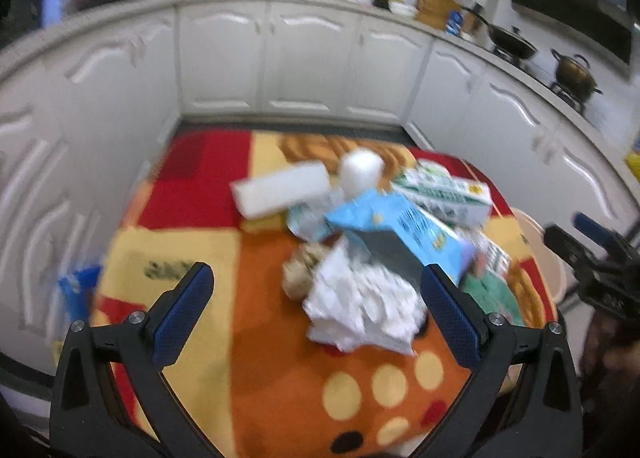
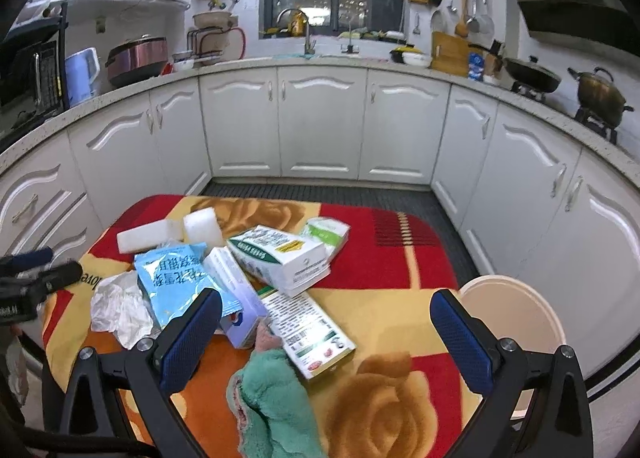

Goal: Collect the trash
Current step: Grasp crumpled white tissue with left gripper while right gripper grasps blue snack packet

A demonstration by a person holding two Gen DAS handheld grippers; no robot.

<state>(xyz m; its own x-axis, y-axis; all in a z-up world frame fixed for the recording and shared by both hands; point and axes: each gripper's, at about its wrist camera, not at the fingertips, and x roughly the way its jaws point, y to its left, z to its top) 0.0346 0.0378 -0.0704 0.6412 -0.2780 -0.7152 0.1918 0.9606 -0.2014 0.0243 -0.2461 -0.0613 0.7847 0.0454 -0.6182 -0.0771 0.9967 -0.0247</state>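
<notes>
Left wrist view is pretty blurry, but you can see the left gripper spread wide with nothing between its fingers, hovering over a pile of trash on a table covered by a red, orange and yellow blanket. Closest to it sits a crumpled white paper wad, and behind that a light blue box, a white foam block and a green and white carton. Right wrist view is much sharper: the right gripper is also wide open and holding nothing, above the near edge of the same pile. Below it lies a green towel, touching a long flat box with a barcode. A light blue foil bag leans over the crumpled paper at the left. Just beside the table on the right stands a beige round bin. White kitchen cabinets wrap around behind everything.
</notes>
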